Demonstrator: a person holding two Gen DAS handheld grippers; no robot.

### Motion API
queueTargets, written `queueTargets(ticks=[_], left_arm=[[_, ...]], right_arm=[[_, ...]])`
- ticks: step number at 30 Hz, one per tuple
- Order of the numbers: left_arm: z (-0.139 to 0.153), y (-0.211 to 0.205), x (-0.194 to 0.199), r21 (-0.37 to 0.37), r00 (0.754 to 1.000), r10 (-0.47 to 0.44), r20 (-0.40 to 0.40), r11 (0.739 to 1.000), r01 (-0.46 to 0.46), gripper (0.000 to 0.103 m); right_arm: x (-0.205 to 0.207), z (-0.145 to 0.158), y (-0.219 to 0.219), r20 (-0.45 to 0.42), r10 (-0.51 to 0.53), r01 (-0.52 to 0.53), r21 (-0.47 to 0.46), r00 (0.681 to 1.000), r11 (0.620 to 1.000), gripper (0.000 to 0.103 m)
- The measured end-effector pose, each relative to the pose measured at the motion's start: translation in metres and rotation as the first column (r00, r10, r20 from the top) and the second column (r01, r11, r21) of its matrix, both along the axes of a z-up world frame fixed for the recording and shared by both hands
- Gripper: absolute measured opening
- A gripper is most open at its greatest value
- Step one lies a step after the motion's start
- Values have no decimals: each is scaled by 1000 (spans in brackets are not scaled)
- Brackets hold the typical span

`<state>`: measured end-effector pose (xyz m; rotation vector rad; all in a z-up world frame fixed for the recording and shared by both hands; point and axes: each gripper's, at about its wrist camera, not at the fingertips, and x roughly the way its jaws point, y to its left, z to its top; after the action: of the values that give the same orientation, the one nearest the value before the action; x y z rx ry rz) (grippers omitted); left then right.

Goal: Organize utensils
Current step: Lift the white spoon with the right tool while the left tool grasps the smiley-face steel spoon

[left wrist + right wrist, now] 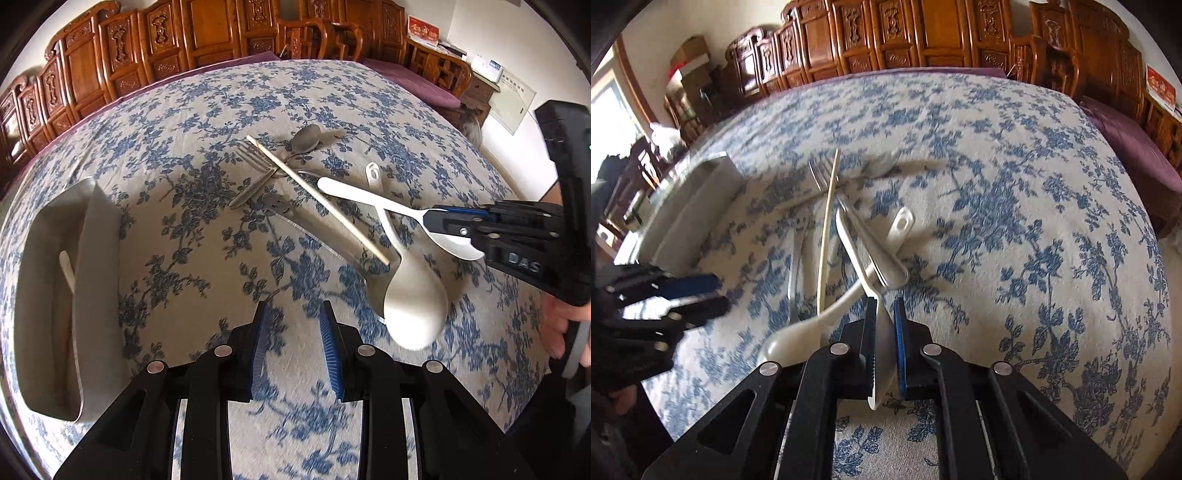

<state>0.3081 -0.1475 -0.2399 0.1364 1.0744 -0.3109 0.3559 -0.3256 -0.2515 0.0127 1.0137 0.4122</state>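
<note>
Your right gripper (884,332) is clamped on the white plastic spoon's (369,199) bowel end at mid-right; left gripper (293,345) hangs apart, empty. Lift straight clear of the pile, then head for the grey metal tray (40,280) at left.

Floral tablecloth (177,155), cream with blue sprigs, covering the whole tabletop to its far edge. Carved wooden panelling (155,48), reddish-brown, running along the wall behind the far edge. Carved wooden armchair (321,38) set against that panelling. Purple cushion (417,83) on a wooden bench beyond the far right corner of the tabletop. Red printed card (423,35) standing on a side cabinet near the white wall. Cardboard boxes (689,61) stacked in the room corner beyond the tabletop's far left corner, beside a bright window (613,110).
</note>
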Motion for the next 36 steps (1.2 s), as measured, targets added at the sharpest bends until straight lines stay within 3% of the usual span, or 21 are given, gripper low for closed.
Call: queueTargets(ticks=[14,21,24,31,36], left_arm=[[-19,-40,42,-21,998,54,-42,998,-55,26],[-19,-45,47,13,996,77,-45,997,-77,26],[-19,-49,46,60,997,67,-40,996,-65,26],[-18,-23,43,51,995,91,-42,995,-89,11],[-18,-11,42,64,995,96,-32,993,-94,7]], right_arm=[[6,11,-21,42,-80,77,68,996,995,10],[7,11,-18,46,-77,74,60,996,995,10],[7,11,-15,52,-67,64,48,996,997,10],[7,13,-17,56,-77,74,55,995,996,10],[6,15,-12,67,-63,59,53,996,997,10]])
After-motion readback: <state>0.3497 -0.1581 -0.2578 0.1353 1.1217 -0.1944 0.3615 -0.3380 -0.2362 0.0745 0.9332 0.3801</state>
